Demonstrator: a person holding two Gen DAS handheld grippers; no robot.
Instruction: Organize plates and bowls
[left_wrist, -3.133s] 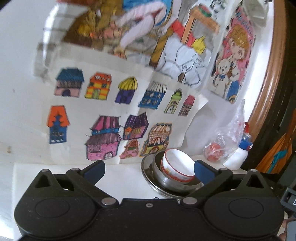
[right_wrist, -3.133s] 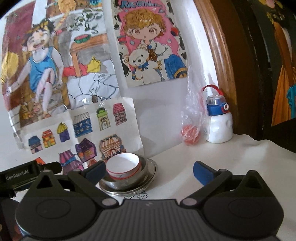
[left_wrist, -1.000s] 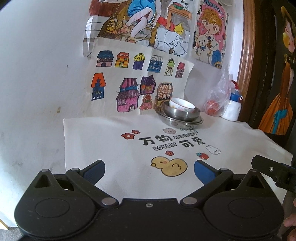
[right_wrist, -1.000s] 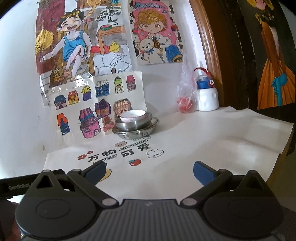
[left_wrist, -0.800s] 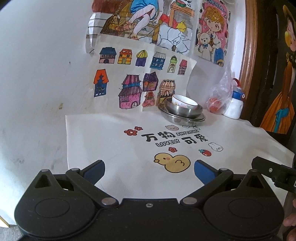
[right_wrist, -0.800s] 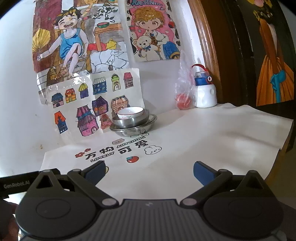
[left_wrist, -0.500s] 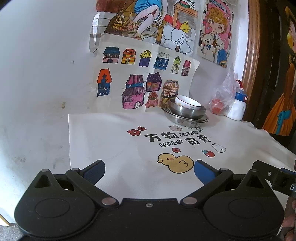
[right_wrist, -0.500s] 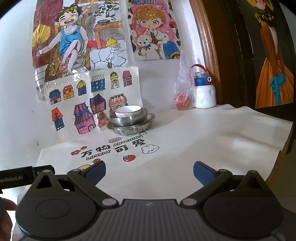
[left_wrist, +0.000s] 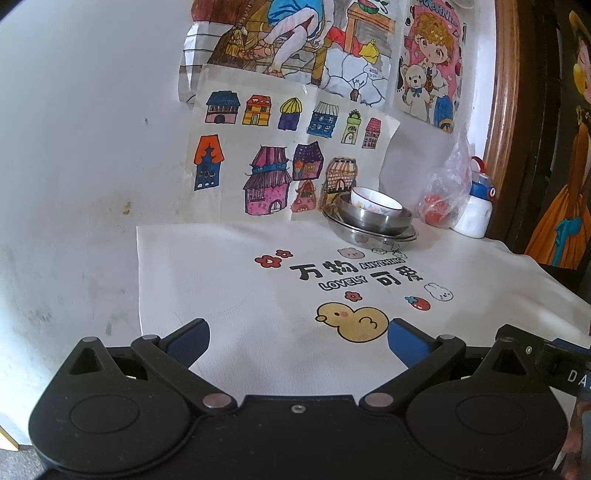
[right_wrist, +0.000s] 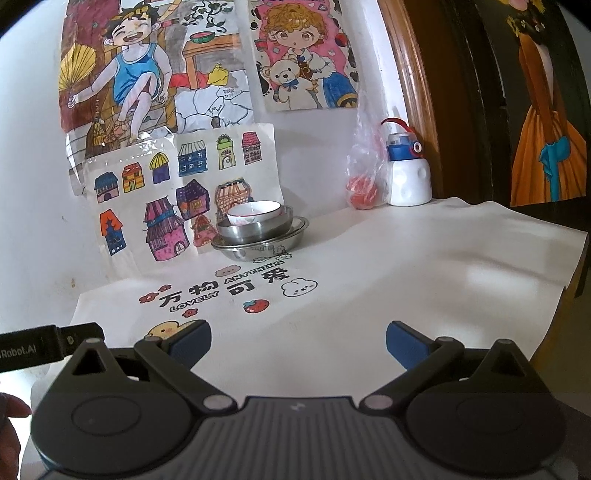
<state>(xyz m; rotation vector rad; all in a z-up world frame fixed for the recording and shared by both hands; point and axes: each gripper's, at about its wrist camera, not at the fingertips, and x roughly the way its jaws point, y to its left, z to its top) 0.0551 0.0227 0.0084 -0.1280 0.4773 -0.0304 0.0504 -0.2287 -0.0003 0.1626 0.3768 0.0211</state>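
Your left gripper (left_wrist: 297, 338) and right gripper (right_wrist: 297, 338) hang spread and empty over the near edge of the table (right_wrist: 424, 280). The stack looks finished, so nothing calls for a grasp. At the far wall the white bowl (right_wrist: 254, 213) sits nested in a steel bowl (right_wrist: 255, 229) on a steel plate (right_wrist: 258, 245), beneath children's drawings (right_wrist: 177, 184).

The small bowl (right_wrist: 254, 213) was white with a red rim band, nested in a plain silver steel bowl (right_wrist: 255, 229) on a silver plate (right_wrist: 258, 246). The tablecloth (left_wrist: 229, 295) was white, printed with a yellow duck (left_wrist: 352, 322), red flowers and black lettering. Near the back edge, the bottle (right_wrist: 408, 177) was white with a blue cap.
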